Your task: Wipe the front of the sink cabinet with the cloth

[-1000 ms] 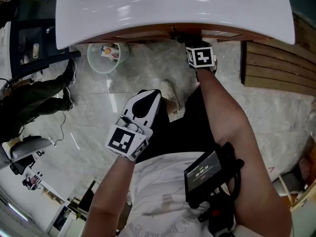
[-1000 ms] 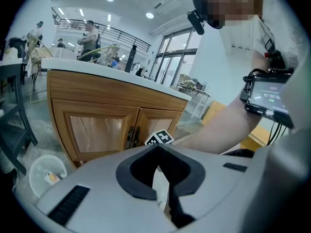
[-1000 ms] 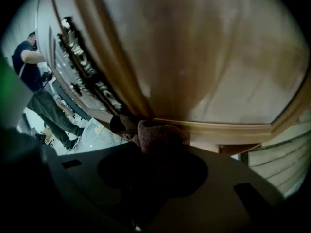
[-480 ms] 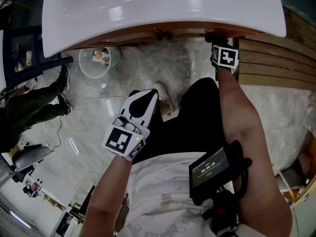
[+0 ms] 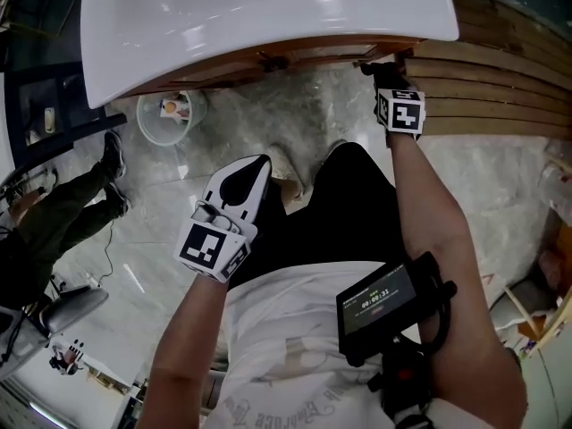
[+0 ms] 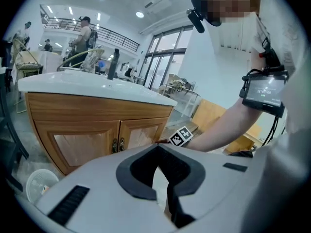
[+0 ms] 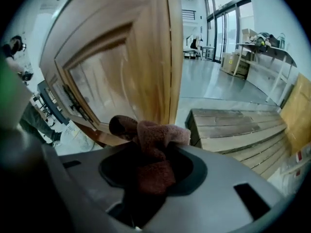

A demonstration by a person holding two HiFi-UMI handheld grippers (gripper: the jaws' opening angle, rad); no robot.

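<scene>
The right gripper (image 5: 381,68) reached to the upper right of the head view, under the rim of the white sink (image 5: 268,21), at the right end of the wooden cabinet (image 5: 313,56). In the right gripper view its jaws were clamped on a brown cloth (image 7: 153,147). The cloth's bunched end stuck out ahead of the jaws and lay against the lower part of the cabinet front (image 7: 121,72), close to its right corner. It seemed to touch the wood there. Stacked planks (image 7: 238,127) lay on the floor just right of that corner, and in the head view they filled the upper right (image 5: 500,88). The left gripper (image 5: 241,179) hung near the middle of the head view, well apart from the cabinet and above the pale stone floor (image 5: 223,132). In its own view the jaws (image 6: 158,171) met at the tips, with only a thin sliver of floor showing behind them and nothing held. That view also showed the cabinet's two doors (image 6: 87,135) with small handles (image 6: 118,144) at their meeting edge. The other arm reached in from the right of that frame. A pale bin (image 5: 166,117) stood on the floor at the upper left of the head view, below the sink's left end. A strapped screen (image 5: 380,307) sat on the right forearm at the lower right. A bystander's legs (image 5: 63,213) showed at the left edge.
</scene>
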